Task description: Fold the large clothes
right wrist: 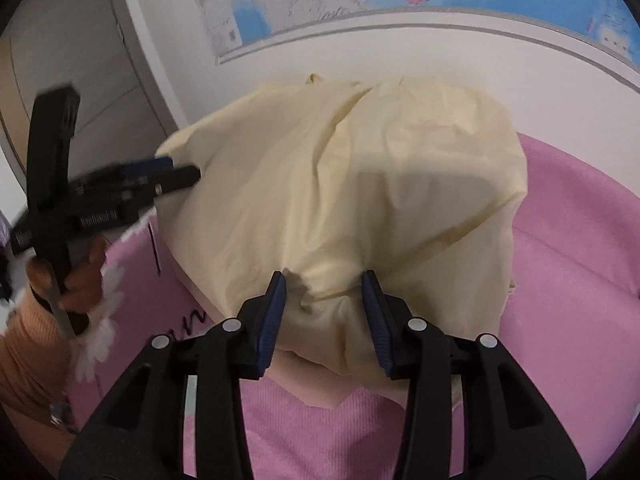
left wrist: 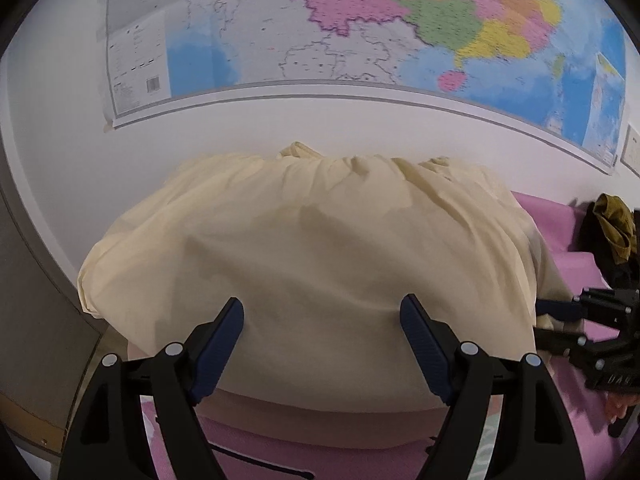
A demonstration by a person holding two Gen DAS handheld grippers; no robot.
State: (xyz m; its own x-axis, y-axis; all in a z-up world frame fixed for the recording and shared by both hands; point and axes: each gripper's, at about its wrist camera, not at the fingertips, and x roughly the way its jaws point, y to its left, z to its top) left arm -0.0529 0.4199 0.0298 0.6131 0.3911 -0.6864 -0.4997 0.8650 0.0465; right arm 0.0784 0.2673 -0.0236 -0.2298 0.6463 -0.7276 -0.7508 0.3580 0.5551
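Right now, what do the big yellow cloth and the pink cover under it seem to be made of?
The yellow cloth looks like thin woven cotton or a blend: matte, with soft creases and bunched folds. The pink cover looks thicker and fuzzier, perhaps fleece or terry; its finely textured surface suggests so, though blur leaves it open.

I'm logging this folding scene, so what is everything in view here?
garment: one, pale yellow, spread on the pink cover, far edge by the wall
cover: one, pink, under the garment
map: one, multicoloured, on the white wall behind
dark clothing: one heap, olive and black, right of the garment
left gripper: black with blue pads, open above the garment
right gripper: black with blue pads, jaws apart around a bunched fold
hand: one, orange sleeve, holding the left gripper
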